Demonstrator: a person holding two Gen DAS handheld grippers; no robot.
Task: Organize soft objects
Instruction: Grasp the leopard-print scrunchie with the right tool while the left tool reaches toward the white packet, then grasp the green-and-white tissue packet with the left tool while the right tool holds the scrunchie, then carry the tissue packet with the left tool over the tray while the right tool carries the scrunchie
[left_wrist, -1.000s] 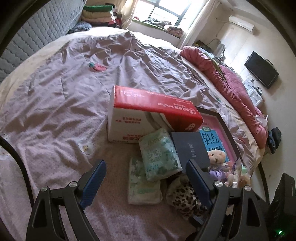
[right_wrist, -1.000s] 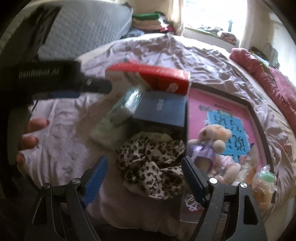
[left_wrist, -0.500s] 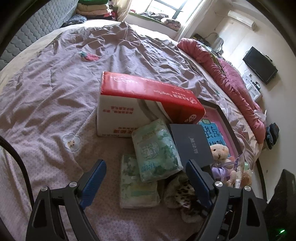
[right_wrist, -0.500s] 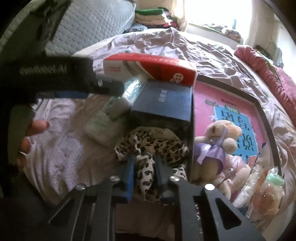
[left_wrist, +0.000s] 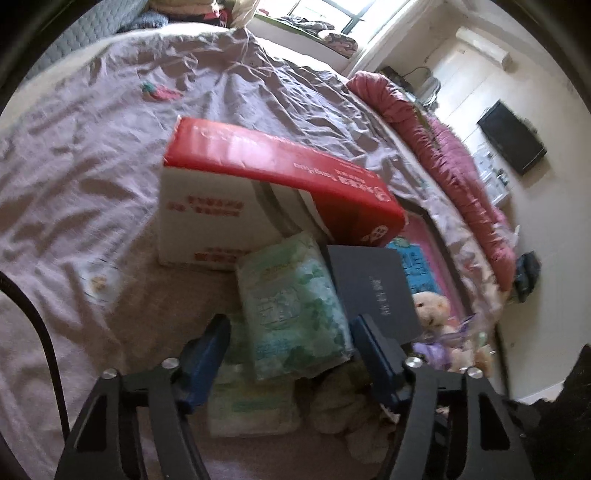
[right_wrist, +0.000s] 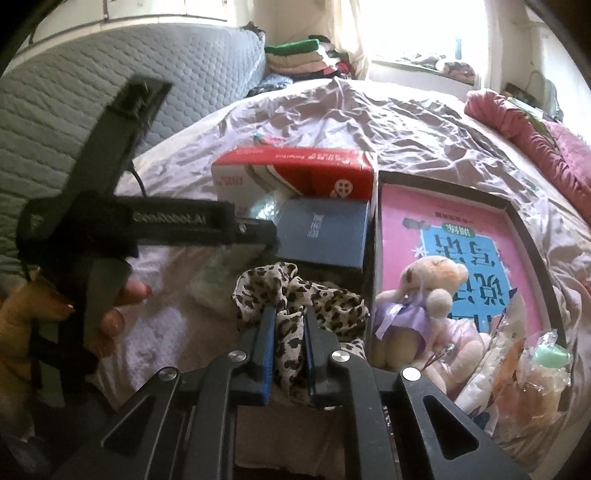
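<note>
Right wrist view: your right gripper (right_wrist: 289, 325) pinches the limp leopard-print fabric scarf (right_wrist: 295, 295) mid-bunch; it's light and floppy, so expect trailing ends. Left gripper (left_wrist: 290, 350) stands open around the green plastic tissue pack (left_wrist: 291, 306).

Leopard-print scarf (right_wrist: 295, 295): thin, limp woven cloth, matt. Tissue packs (left_wrist: 295, 310): glossy crinkled plastic film; red-and-white box (left_wrist: 258, 199): smooth printed cardboard. Teddy bear (right_wrist: 424, 295): fuzzy plush; bedsheet (left_wrist: 92, 184): matt, creased cotton-like fabric.
</note>
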